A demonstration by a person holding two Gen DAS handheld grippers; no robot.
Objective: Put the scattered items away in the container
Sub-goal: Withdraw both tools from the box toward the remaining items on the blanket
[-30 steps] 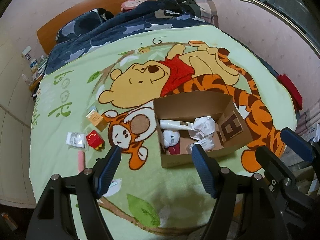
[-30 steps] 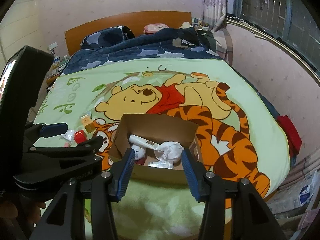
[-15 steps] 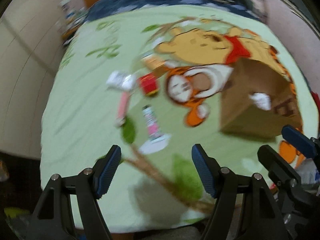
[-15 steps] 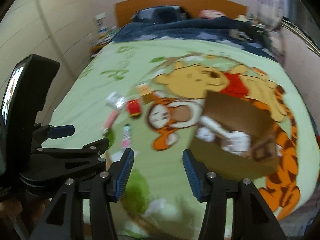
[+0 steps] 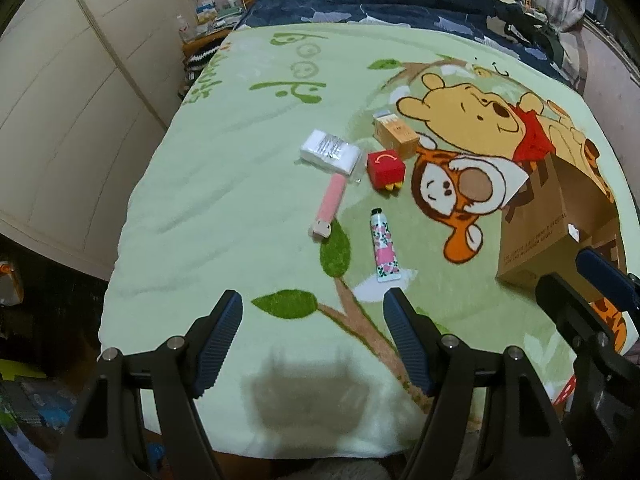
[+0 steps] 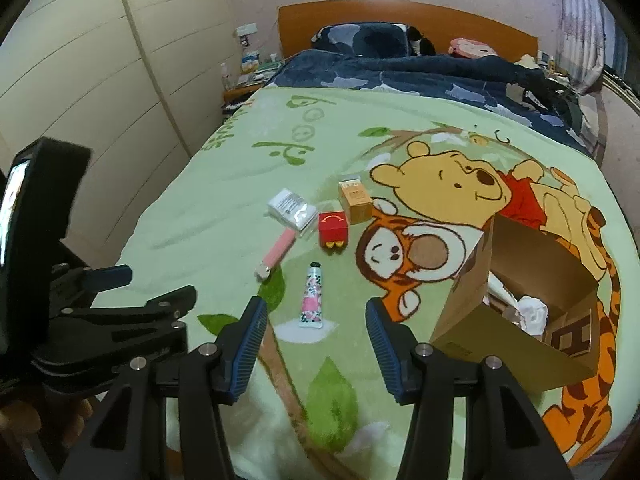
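On the green cartoon blanket lie a floral tube [image 5: 385,249] [image 6: 312,295], a pink stick [image 5: 329,207] [image 6: 276,254], a red box [image 5: 385,169] [image 6: 333,230], a tan box [image 5: 396,133] [image 6: 354,200] and a white packet [image 5: 329,149] [image 6: 289,208]. The open cardboard box [image 5: 548,224] [image 6: 472,300] stands to their right and holds white items. My left gripper [image 5: 312,338] is open and empty, just short of the tube. My right gripper [image 6: 316,340] is open and empty, hovering near the tube's flat end.
A dark blue duvet [image 6: 420,76] and pillows cover the far half of the bed. A nightstand with bottles [image 6: 248,72] stands at the far left by the cupboard wall. The bed's near edge [image 5: 304,444] lies below my left gripper.
Both grippers have swung left, away from the cardboard box, and now face the scattered items. Both stay open and empty.
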